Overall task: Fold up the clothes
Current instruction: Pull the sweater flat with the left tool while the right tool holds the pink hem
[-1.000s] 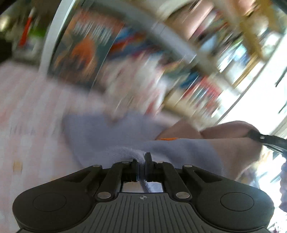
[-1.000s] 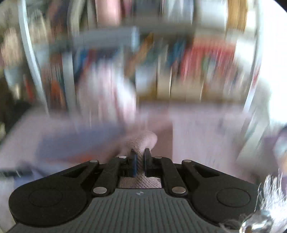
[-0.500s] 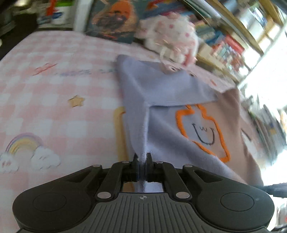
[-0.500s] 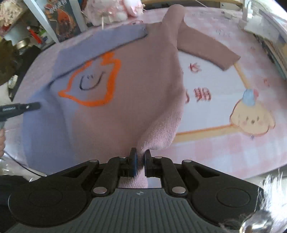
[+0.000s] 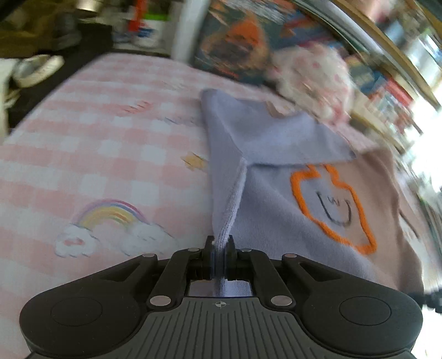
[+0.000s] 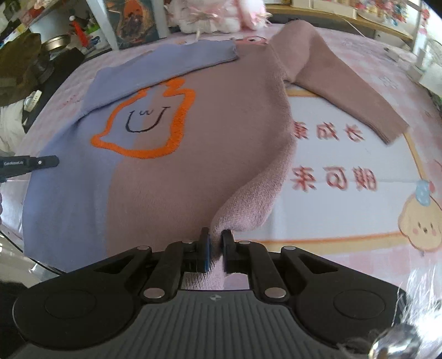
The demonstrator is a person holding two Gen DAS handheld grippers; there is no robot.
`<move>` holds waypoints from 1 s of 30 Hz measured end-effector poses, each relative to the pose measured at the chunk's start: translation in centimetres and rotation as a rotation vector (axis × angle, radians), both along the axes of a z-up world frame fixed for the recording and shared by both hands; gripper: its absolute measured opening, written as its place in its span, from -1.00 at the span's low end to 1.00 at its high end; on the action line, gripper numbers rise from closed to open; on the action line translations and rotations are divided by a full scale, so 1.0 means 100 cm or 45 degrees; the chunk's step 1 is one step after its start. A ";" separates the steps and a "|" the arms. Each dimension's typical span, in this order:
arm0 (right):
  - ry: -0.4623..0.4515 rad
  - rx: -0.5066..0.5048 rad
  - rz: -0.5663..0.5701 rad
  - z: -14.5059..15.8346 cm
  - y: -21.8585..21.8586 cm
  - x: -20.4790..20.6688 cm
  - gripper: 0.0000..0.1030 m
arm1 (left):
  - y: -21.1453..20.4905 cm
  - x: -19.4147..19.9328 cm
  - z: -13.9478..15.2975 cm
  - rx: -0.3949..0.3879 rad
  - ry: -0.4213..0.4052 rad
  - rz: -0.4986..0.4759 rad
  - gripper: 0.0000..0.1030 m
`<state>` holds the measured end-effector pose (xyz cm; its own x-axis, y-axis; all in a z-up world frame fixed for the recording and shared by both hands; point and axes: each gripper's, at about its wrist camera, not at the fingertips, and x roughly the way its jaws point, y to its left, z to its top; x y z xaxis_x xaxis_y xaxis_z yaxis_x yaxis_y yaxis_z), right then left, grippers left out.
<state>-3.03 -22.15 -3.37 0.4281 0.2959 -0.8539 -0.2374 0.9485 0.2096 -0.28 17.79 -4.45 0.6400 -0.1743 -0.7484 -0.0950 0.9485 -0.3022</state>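
Left wrist view: left tongs [image 5: 220, 250] pinching lilac hem corner of sweater [image 5: 279, 221], jaws narrow, cloth running up between pads. Sweater lying front-up on pink checked bed cover [image 5: 105, 154]; lilac sleeve [image 5: 265, 135] lying folded across chest above orange motif.

Right wrist view: right tongs [image 6: 216, 250] clamping pink hem corner, jaws narrow. Pink sleeve [image 6: 339, 80] lying spread out to side, not folded in. Plush toy [image 6: 210, 13] sitting beyond collar.

Progress: early; garment laid out, one sleeve in, other sleeve and body folds remaining.

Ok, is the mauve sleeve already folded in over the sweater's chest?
No, the mauve sleeve lies stretched out on the bedsheet, off the sweater body, unlike the lilac sleeve.
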 end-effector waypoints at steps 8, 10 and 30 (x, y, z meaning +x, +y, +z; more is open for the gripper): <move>-0.021 0.095 0.119 -0.004 0.017 -0.002 -0.85 | -0.014 0.013 0.011 0.135 0.008 -0.044 -0.91; -0.020 0.096 0.112 -0.002 0.007 -0.012 -0.85 | -0.033 0.020 0.012 0.164 -0.013 -0.110 -0.91; -0.072 -0.033 0.003 -0.004 -0.017 0.008 -0.85 | -0.023 0.014 0.005 0.092 0.018 -0.039 -0.91</move>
<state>-2.27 -23.83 -3.80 0.4751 0.2753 -0.8357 -0.2506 0.9528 0.1714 1.15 15.49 -3.95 0.6247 -0.1388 -0.7684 -0.0693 0.9703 -0.2316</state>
